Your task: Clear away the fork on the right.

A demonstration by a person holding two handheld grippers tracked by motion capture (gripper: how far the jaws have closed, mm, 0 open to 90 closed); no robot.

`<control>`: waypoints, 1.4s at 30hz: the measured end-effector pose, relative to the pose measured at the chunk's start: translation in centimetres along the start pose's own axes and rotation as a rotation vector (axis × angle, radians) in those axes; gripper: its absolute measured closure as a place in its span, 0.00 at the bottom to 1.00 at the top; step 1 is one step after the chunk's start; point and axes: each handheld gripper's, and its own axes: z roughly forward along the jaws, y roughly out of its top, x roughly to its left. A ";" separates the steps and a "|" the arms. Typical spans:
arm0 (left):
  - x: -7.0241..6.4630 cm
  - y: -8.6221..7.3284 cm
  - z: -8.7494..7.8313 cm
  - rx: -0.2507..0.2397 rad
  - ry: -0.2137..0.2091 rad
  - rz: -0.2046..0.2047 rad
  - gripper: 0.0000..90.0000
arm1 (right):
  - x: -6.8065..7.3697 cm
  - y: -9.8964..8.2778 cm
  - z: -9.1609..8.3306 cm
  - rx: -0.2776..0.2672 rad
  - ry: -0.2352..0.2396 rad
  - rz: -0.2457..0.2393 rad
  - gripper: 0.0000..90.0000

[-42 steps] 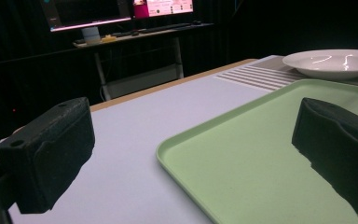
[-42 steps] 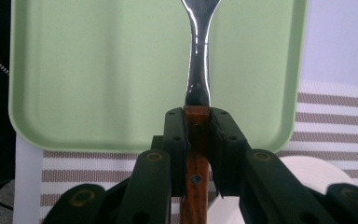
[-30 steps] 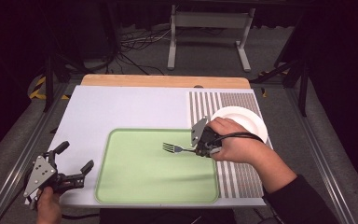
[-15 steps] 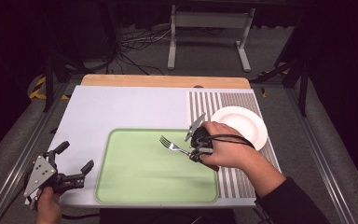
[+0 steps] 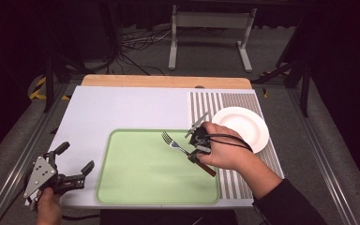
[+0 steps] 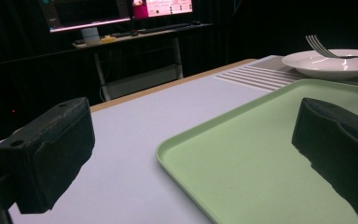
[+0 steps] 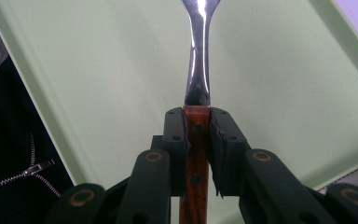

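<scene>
Right gripper (image 5: 196,151) is clamping fork (image 5: 174,142) by its wooden handle, holding it above green tray (image 5: 136,187) beside plate (image 5: 243,125), while left gripper (image 5: 75,164) is sitting jaws-wide at table's (image 5: 122,108) near-left corner.

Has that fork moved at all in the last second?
Yes. The fork, clamped in the right gripper, has drifted toward the person and away from the white plate, over the green tray.

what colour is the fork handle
Reddish-brown wood on the fork, clearest in the right gripper view.
</scene>
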 end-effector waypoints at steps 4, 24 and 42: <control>0.0 0.0 0.0 0.000 0.000 0.001 0.00 | 0.1 0.0 0.4 0.023 -0.014 0.034 0.87; 0.0 0.0 0.1 0.004 0.000 -0.002 0.00 | -0.4 -0.8 3.6 0.104 0.005 0.193 0.86; 0.0 -0.1 0.1 0.004 0.002 -0.006 0.00 | -0.4 -1.4 5.2 0.163 0.021 0.271 0.86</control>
